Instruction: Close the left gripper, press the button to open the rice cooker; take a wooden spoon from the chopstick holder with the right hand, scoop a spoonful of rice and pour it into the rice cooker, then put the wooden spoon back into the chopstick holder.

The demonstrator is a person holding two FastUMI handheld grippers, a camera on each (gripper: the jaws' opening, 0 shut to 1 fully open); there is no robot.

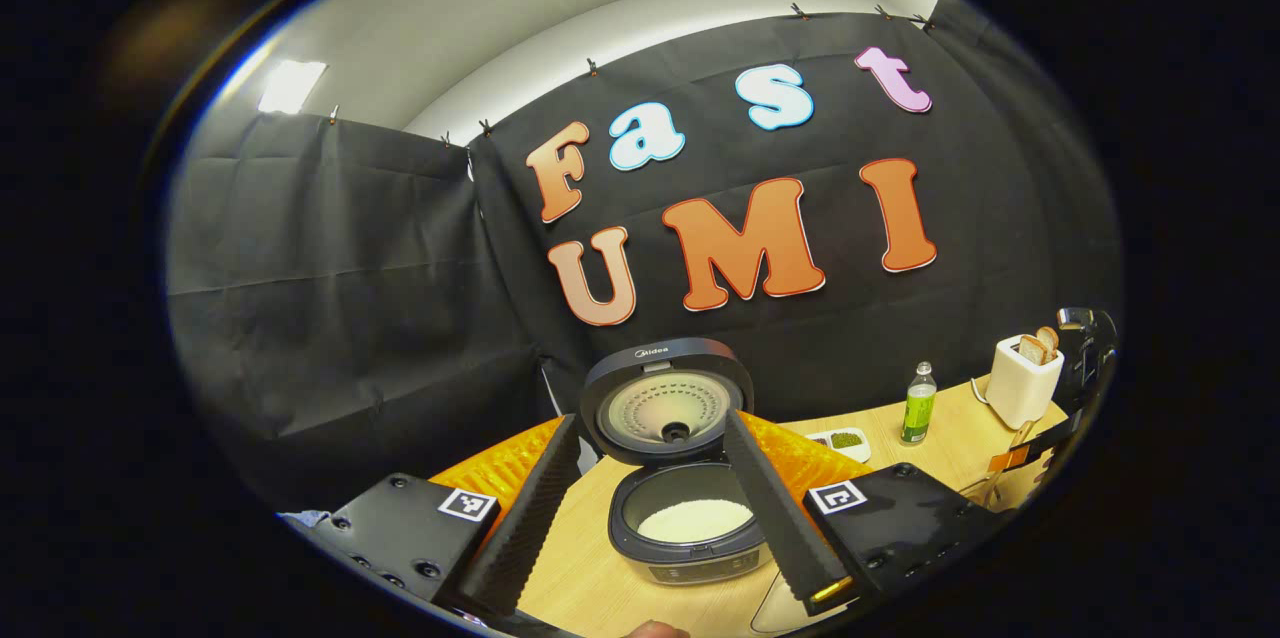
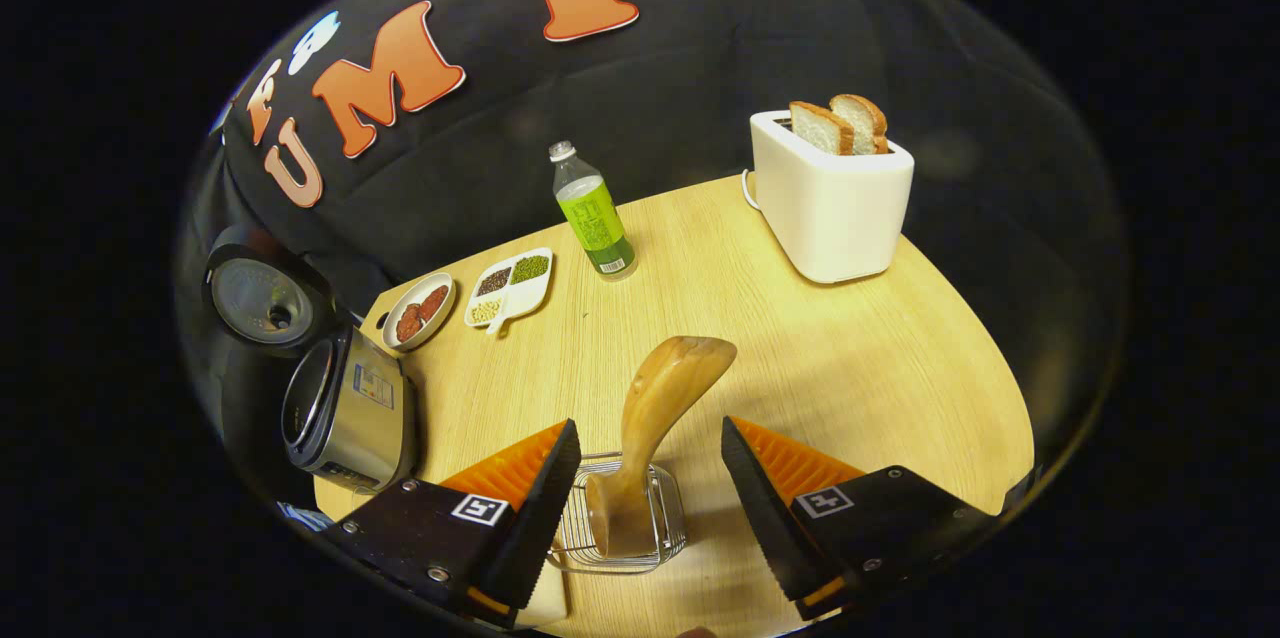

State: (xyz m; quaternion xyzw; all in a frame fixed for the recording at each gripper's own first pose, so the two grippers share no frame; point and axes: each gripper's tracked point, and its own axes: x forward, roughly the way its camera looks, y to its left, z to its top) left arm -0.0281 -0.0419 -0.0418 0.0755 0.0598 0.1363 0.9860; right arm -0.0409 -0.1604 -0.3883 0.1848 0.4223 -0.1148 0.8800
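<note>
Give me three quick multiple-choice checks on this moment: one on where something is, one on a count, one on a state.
1. Where is the wooden spoon?
A. Standing in the wire holder
B. Lying on the table
C. Inside the cooker

2. How many bread slices stick out of the toaster?
A. One
B. Two
C. Four

3. What is the state of the cooker lid?
A. Shut
B. Taken off and laid on the table
C. Up, with rice showing in the pot

Answers:
1 A, since the right gripper view shows the spoon upright in the holder, between the open fingers of the right hand-held gripper.
2 B, since two slices rise side by side from the toaster's top.
3 C, since the left gripper view shows the lid raised behind the pot and white rice inside.
</note>
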